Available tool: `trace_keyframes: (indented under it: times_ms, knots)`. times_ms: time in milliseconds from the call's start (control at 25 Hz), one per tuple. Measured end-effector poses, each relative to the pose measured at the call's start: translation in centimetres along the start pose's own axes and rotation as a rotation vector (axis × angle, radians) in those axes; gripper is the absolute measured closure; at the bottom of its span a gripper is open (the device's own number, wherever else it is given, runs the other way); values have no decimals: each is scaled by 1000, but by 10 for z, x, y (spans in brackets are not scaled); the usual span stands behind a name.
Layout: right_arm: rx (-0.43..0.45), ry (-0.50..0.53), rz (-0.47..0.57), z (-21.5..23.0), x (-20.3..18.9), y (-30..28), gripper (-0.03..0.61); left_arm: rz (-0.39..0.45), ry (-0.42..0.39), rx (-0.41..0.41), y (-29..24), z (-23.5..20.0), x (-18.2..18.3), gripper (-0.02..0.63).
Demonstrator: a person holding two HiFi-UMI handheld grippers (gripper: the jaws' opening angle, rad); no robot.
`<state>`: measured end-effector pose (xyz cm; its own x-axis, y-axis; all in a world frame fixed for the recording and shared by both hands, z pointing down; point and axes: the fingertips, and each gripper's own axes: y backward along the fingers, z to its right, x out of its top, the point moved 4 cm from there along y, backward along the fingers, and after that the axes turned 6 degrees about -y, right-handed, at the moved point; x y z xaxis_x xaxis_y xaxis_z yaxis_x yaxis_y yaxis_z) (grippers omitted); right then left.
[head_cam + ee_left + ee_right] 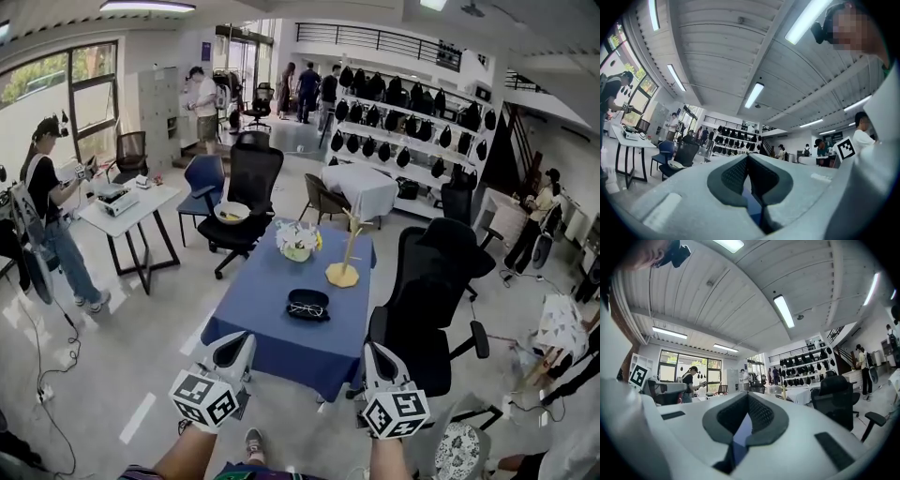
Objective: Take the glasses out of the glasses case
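A low rectangular table under a blue cloth (267,328), standing on a pale glossy floor (141,337).

Near the middle of the cloth, towards the right edge, lies an open black oval glasses case (307,306) with a pair of thin-framed glasses (306,309) inside it. Beyond the case, near the right edge, stands a flat yellow base with a thin upright wooden stick (342,275). At the far end sits a white and yellow bunch of flowers (298,241).

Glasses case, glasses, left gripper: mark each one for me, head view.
glasses case (310,294), head view, far rim of the open black case.
glasses (306,308), head view, frame lying inside the case.
left gripper (235,343), head view, midway between its fingertips.
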<state>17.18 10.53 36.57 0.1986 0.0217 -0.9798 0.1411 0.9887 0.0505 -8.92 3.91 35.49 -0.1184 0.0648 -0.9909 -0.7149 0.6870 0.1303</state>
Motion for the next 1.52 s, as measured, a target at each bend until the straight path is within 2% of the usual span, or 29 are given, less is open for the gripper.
trace_keyframes:
  times_ms: [480,760,1000,1280,1520]
  knots:
    - [-19,44,-1,2,6,-125,577,4,30,-9,-76,-105,-8,598]
    - [-45,39,5,1,9,-193,577,-3,16,-42,-122,-159,-3,598]
    - [-68,54,4,-1,9,-234,577,-4,-15,-40,-149,-198,-1,598]
    - [-96,55,-16,6,2,-263,577,-10,-13,-44,-171,-228,-8,598]
    - [-101,38,-49,8,-7,-275,577,-25,8,-60,-185,-233,-16,598]
